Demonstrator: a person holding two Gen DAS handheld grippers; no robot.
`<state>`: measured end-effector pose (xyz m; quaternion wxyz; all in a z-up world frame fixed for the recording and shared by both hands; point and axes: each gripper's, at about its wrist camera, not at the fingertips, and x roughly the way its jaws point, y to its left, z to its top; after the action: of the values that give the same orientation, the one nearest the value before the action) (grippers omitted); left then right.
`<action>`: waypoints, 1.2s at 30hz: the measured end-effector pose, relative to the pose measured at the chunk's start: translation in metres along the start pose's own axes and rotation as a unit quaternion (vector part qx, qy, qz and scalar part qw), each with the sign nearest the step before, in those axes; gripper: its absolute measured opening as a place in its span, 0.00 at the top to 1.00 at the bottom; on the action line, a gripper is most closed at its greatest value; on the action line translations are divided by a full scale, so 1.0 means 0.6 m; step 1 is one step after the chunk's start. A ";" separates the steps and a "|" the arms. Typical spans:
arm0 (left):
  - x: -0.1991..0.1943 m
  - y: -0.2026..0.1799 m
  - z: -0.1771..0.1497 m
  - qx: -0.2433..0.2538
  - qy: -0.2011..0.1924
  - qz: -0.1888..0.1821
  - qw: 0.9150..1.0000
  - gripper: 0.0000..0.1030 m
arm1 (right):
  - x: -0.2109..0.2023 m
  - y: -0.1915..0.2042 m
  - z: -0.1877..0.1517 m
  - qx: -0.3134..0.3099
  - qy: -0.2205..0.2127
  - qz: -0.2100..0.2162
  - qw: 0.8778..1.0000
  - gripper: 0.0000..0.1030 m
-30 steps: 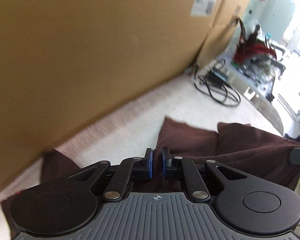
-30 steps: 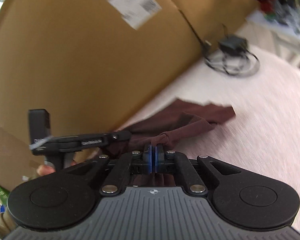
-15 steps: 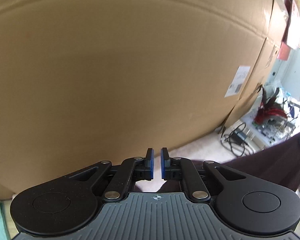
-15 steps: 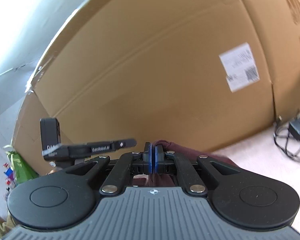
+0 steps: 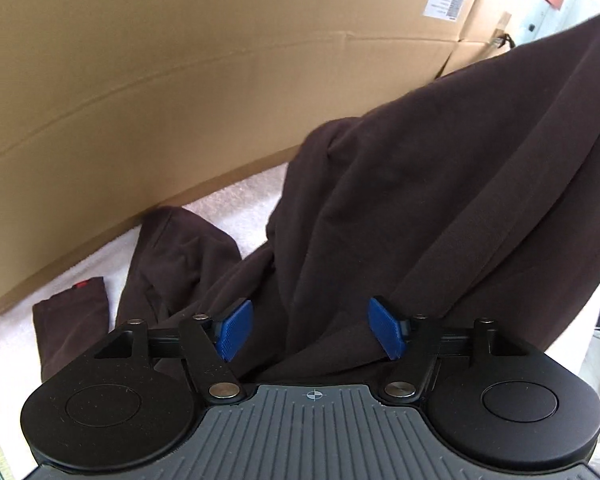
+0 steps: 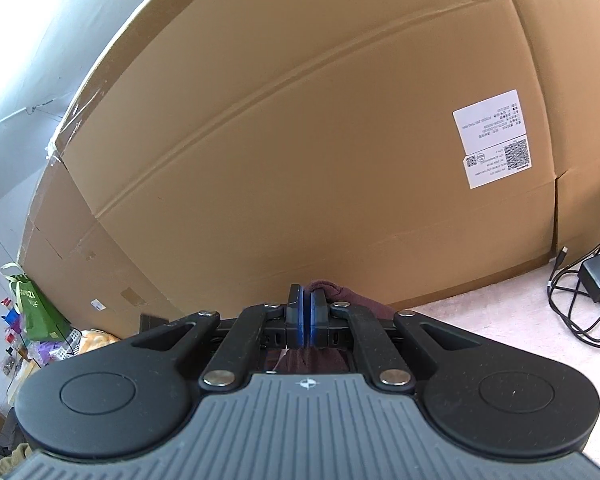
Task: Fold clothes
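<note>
- The right claw (image 6: 305,314) is clamped on an edge of the dark brown garment (image 5: 400,200), holding it up.
- The left claw (image 5: 310,330) has just been opening; its pads stand clear of the cloth.
- The garment's lower part trails on the white bed (image 5: 252,200) near the cardboard box (image 5: 180,60). No fold is made yet, I judge; all folding remains.

Dark brown garment (image 5: 440,184): soft knit, long-sleeved. Most of the body hangs lifted, pulled up toward the upper right of the left wrist view, with long diagonal drape folds running down from there. Lower part and one sleeve lie crumpled on the pale fleecy surface (image 5: 256,200), close to the cardboard wall. Sleeve cuff lies flat at lower left, a small red tag at its edge. In the right wrist view a bunched fold of the fabric shows pinched, peeking above the pads.
</note>
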<state>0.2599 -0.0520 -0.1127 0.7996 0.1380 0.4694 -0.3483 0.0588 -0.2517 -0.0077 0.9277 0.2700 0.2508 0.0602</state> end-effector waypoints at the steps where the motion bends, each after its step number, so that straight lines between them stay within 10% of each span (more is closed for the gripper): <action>1: 0.008 -0.002 0.000 -0.002 0.003 0.006 1.000 0.30 | 0.000 0.000 0.001 -0.002 0.002 0.000 1.000 0.97; 2: 0.018 -0.005 0.000 -0.007 0.008 0.011 1.000 0.34 | 0.001 0.001 0.001 -0.004 0.003 0.000 1.000 0.97; 4: 0.022 -0.001 -0.012 -0.013 0.019 0.005 1.000 0.80 | 0.004 0.002 0.004 -0.005 0.003 0.001 1.000 0.97; 8: 0.020 -0.008 -0.036 -0.019 0.021 -0.011 1.000 0.90 | 0.008 0.006 0.011 -0.012 0.004 0.007 1.000 0.97; 18: 0.028 -0.031 -0.071 -0.080 0.008 -0.064 0.995 0.83 | 0.043 -0.003 0.037 -0.041 0.013 -0.001 0.999 0.97; 21: 0.027 -0.024 -0.083 -0.098 0.018 -0.076 0.992 0.80 | 0.069 -0.036 0.021 -0.045 0.038 -0.060 0.996 0.96; 25: -0.005 0.008 -0.092 -0.125 0.007 -0.085 0.989 0.52 | 0.109 -0.107 -0.017 -0.033 0.120 -0.180 0.976 0.86; 30: -0.052 0.057 -0.065 -0.104 -0.024 -0.011 0.994 0.36 | 0.103 -0.139 -0.058 -0.013 0.155 -0.203 0.967 0.58; 36: -0.014 0.114 -0.003 -0.066 0.010 0.067 0.995 0.25 | 0.097 -0.085 -0.098 0.005 0.152 -0.131 0.980 0.46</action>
<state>0.3030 0.0019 -0.1142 0.8239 0.1190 0.4889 -0.2607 0.0785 -0.2525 -0.1028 0.8771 0.2273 0.4224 -0.0224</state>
